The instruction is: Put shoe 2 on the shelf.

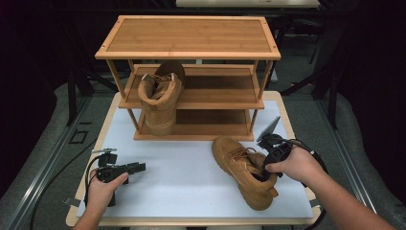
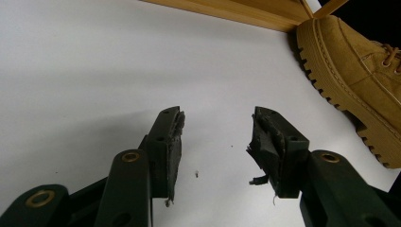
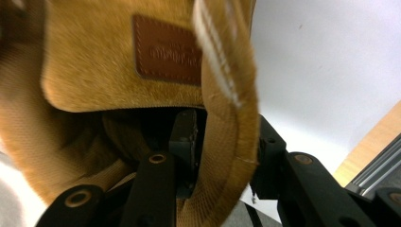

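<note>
A tan suede boot (image 1: 242, 167) rests on the white table top (image 1: 182, 182) at the right, toe toward the rack; its lugged sole shows in the left gripper view (image 2: 359, 80). My right gripper (image 1: 262, 173) reaches into its collar (image 3: 227, 71): one jaw is inside the boot, the other outside, with the collar wall between them and a dark gap at the inner pad (image 3: 189, 137). My left gripper (image 1: 139, 166) hovers low over the table at the left, jaws (image 2: 215, 137) open and empty. The matching boot (image 1: 160, 103) stands against the rack's middle shelf.
A three-tier wooden shoe rack (image 1: 191, 36) stands at the back of the table; its bottom rail (image 2: 236, 12) shows beyond the left gripper. The table's right edge (image 3: 364, 156) lies close to the right hand. Dark floor surrounds the table.
</note>
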